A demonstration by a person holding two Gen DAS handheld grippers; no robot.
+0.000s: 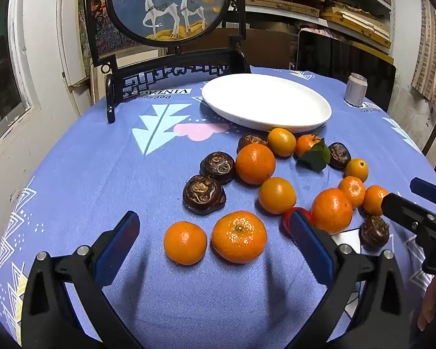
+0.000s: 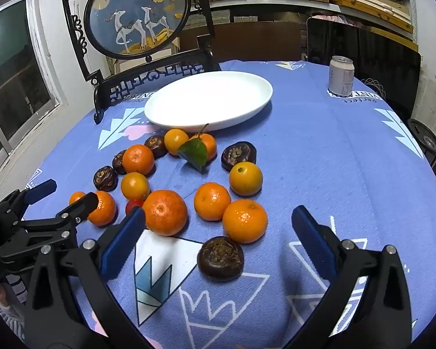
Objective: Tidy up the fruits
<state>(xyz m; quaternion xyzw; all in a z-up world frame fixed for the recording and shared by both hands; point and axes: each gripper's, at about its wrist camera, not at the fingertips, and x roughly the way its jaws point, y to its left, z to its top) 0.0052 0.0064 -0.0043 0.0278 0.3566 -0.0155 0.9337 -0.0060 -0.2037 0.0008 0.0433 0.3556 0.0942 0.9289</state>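
Note:
Several oranges and dark brown water chestnuts lie loose on the blue tablecloth in front of an empty white plate (image 1: 264, 103), which also shows in the right wrist view (image 2: 209, 99). My left gripper (image 1: 215, 218) is open and empty, just behind two oranges (image 1: 239, 236) (image 1: 185, 242). A small red fruit (image 1: 287, 215) sits by its right finger. My right gripper (image 2: 221, 218) is open and empty, above a water chestnut (image 2: 220, 258) and an orange (image 2: 245, 220). One orange carries a green leaf (image 2: 194, 152).
A drink can (image 2: 341, 76) stands at the back right of the table. A black framed deer screen (image 2: 136, 14) stands at the back left, behind the plate. The table edge curves away on both sides. Shelves with boxes fill the back wall.

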